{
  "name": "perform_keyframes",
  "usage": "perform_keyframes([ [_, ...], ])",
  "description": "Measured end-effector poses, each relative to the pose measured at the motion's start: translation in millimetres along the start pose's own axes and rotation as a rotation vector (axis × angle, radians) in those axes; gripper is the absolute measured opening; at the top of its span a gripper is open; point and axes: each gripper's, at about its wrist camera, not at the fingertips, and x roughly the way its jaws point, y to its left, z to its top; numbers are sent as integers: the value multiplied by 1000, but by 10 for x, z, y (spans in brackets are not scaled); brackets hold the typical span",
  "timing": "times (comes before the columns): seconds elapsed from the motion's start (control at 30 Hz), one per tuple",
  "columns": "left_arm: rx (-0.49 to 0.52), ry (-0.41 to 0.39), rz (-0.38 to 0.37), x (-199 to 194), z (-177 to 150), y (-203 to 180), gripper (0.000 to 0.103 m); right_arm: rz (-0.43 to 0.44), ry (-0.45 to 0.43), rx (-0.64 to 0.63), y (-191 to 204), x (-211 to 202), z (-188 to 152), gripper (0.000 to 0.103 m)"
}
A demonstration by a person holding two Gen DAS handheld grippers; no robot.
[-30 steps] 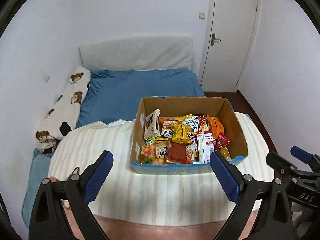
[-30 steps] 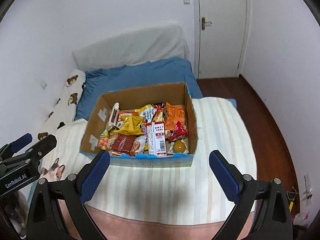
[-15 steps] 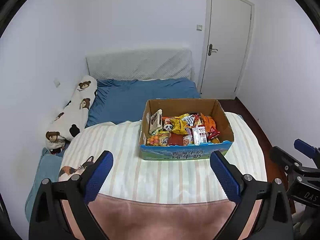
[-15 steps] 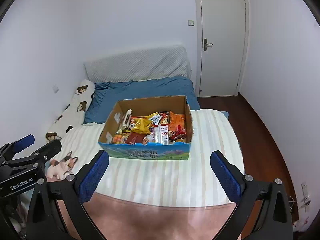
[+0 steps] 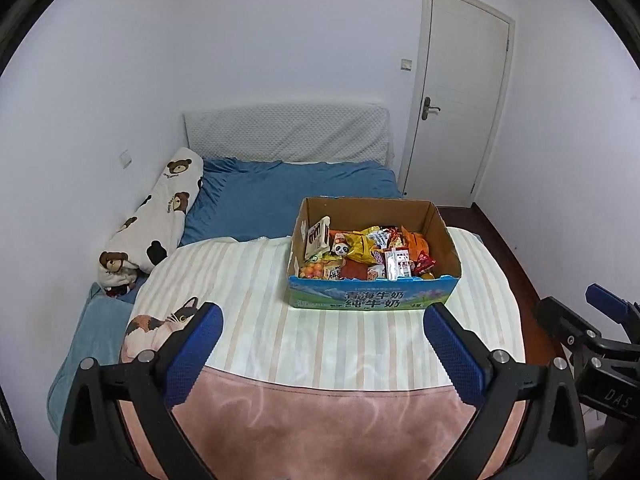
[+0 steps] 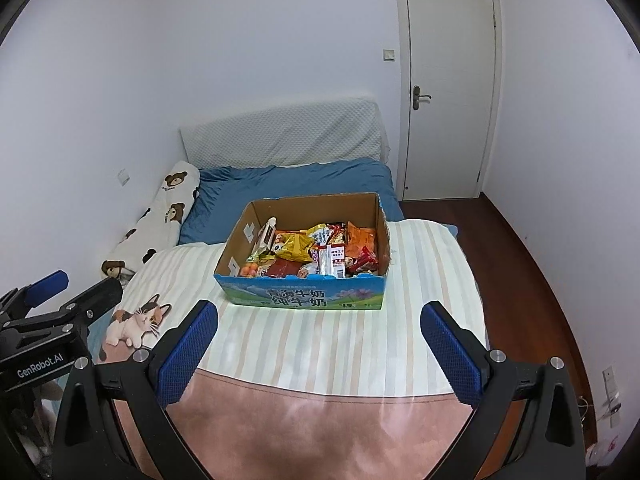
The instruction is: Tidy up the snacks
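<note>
A cardboard box with a blue printed front stands on the striped blanket on the bed. It is full of mixed snack packets: yellow, orange and red bags, a white carton, a panda pack. My left gripper is open and empty, well back from the box. My right gripper is open and empty, also back from the box. Each gripper also shows at the edge of the other's view.
The striped blanket has a cat print at its left and a pink band nearest me. A bear-print bolster lies along the left wall. A white door and wooden floor are on the right.
Both grippers have pulled back and up from the box, which now looks smaller and farther away. Both stay open and empty.
</note>
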Motion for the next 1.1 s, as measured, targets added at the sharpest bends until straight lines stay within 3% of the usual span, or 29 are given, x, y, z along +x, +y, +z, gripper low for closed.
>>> perform_keyframes([
  [0.63,15,15,70,562,191,-57,103,-46,23,52,-167,612,209,103],
  [1.1,54,68,66,1210,419,-186,103,-101,65,91,-343,1251,421,103],
])
